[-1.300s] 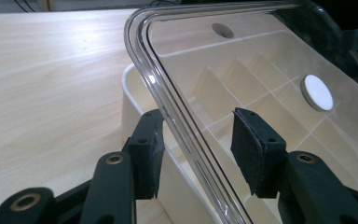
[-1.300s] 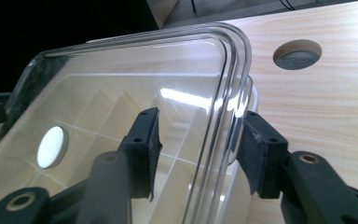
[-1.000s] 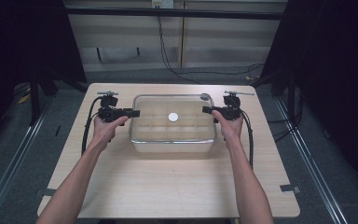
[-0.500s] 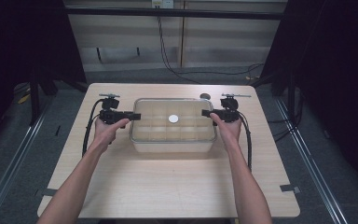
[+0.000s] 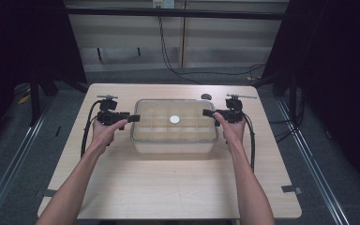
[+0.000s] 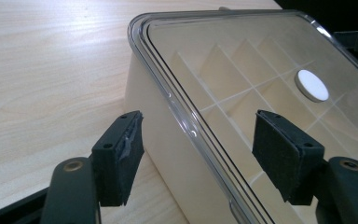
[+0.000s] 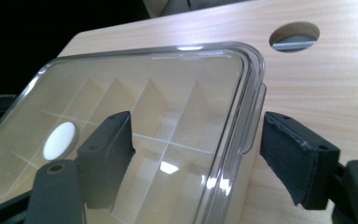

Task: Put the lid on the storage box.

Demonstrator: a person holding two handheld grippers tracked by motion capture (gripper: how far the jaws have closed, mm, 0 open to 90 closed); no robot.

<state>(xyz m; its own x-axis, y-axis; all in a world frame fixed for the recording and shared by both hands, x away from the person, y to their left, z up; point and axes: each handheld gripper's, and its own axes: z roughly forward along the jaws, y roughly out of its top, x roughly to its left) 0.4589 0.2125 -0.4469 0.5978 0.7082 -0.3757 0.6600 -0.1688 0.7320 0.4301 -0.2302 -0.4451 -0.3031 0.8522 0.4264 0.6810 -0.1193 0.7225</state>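
Observation:
A cream box (image 5: pixel 173 146) with inner dividers stands mid-table under a clear lid (image 5: pixel 187 131). A white round disc (image 5: pixel 174 119) sits at the lid's middle. My left gripper (image 5: pixel 133 118) is at the box's left end. It is open (image 6: pixel 198 151), and its jaws straddle the lid's rim (image 6: pixel 168 93) without touching it. At the right end my right gripper (image 5: pixel 207 113) is open too (image 7: pixel 200 151). One of its jaws is over the lid (image 7: pixel 168 93) and the other is outside the rim, next to a small lid tab (image 7: pixel 256 116).
A round hole (image 5: pixel 206 97) in the wooden table (image 5: pixel 168 187) lies just behind the box's right corner, also seen from the right gripper (image 7: pixel 294 36). Black cables (image 5: pixel 88 129) trail from both grippers along the forearms. Dark floor surrounds the table.
Both grippers have shifted slightly toward the person's side. The box's outline also sits a little nearer in the high view.

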